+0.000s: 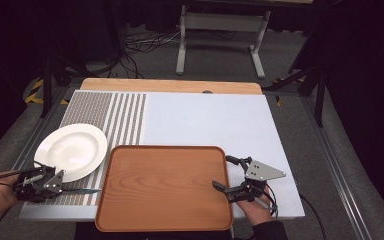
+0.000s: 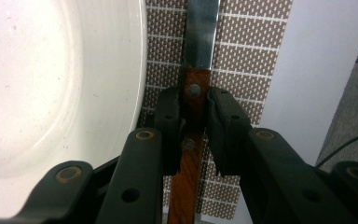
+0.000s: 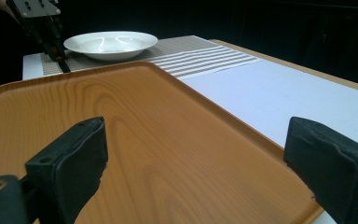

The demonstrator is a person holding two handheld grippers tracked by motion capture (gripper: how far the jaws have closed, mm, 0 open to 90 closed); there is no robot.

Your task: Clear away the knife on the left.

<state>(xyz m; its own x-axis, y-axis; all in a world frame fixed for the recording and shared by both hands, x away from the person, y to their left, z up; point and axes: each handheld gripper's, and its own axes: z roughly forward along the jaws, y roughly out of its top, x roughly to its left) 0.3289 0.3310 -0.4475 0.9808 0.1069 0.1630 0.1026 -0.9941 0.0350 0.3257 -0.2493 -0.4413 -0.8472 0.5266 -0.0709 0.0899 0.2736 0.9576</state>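
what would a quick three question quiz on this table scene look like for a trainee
1. True or false: the left gripper is closed on the knife by its blade.
2. What does the right gripper straddle with open jaws? A) the plate B) the edge of the tray C) the knife
3. Fill in: the white plate rests partly on the ____ placemat.

Key
1. False: the pads press on the wooden handle, and the blade points away beyond them.
2. B, the wooden tray.
3. Striped.

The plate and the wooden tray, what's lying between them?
In the high view, between the plate and tray lies the striped placemat, with the knife on it near the front.
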